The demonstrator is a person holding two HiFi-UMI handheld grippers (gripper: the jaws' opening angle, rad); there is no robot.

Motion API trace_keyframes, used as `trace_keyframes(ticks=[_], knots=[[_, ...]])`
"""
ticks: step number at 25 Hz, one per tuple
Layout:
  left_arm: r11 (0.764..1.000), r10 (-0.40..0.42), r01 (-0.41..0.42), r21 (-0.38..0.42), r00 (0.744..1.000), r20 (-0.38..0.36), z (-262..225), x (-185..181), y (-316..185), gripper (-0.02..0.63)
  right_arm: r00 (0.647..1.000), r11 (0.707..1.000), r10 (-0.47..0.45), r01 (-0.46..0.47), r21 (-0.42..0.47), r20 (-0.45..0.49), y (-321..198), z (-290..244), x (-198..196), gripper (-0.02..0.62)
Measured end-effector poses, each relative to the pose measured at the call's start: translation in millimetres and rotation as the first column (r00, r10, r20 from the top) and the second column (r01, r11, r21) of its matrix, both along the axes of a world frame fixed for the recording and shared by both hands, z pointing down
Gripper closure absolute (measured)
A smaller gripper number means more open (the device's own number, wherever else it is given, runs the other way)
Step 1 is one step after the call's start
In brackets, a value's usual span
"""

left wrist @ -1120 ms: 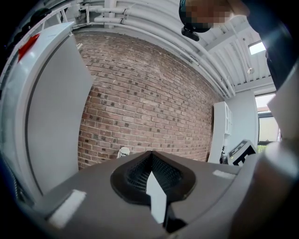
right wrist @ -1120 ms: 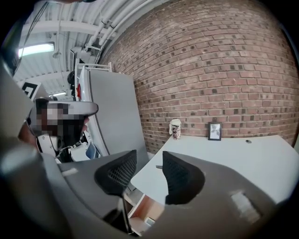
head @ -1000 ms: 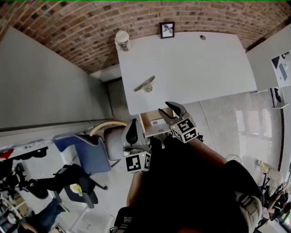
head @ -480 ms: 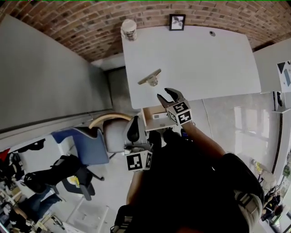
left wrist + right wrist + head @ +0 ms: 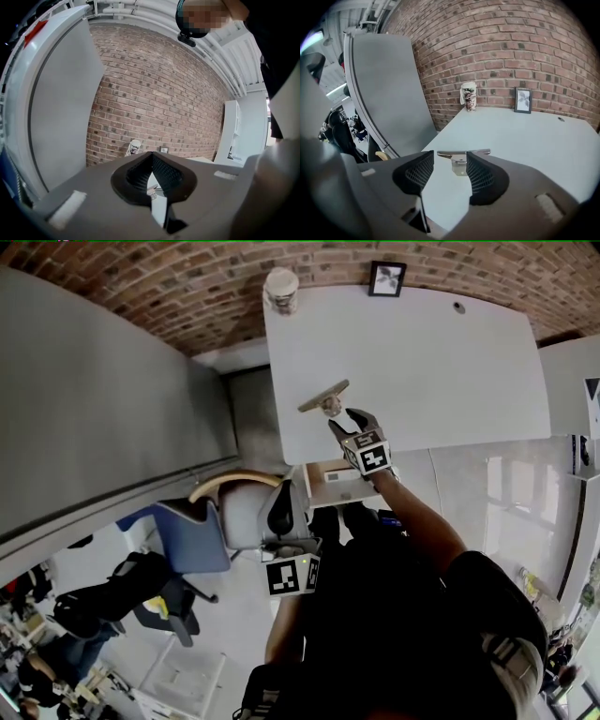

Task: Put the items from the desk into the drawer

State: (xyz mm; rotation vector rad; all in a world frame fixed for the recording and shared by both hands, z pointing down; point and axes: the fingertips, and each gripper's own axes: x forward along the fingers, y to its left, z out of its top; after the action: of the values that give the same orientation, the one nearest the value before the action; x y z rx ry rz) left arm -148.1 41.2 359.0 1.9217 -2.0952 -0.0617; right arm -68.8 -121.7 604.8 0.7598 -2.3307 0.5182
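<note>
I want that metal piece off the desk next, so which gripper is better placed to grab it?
Right. The right gripper is open, its jaws just short of the metal piece on the desk. The left gripper is shut, low beside the chair.

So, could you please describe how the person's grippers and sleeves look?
The left gripper and right gripper have grey bodies and black jaws with a mesh texture. Each carries a white cube with black square markers. The person wears a dark top.
</note>
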Motion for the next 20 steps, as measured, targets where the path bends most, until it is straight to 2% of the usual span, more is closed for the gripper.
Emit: trace_keyframes(ticks=[6,11,20], knots=[[1.0,-0.015,0.015,-0.012,1.0,-0.002,5.6,-13.2,-5.7,0.591,0.998,0.999,0.01,-0.013,-0.047,-0.066,-14.9,39.0,-7.8,0.348],[0.999,-0.028,0.027,-0.029,1.0,-0.01,10.9,-20.8,-8.7,0.591,0.994,0.996,0.008,-0.017,-0.082,-0.107,-21.2,66.3,-16.0,0.288],[0.998,-0.04,0.039,-0.048,0.999,-0.017,19.8,-28.3,-8.1,0.591,0.988,0.988,0.028,-0.051,-0.147,-0.153,-27.1,98.1,-22.5,0.285]])
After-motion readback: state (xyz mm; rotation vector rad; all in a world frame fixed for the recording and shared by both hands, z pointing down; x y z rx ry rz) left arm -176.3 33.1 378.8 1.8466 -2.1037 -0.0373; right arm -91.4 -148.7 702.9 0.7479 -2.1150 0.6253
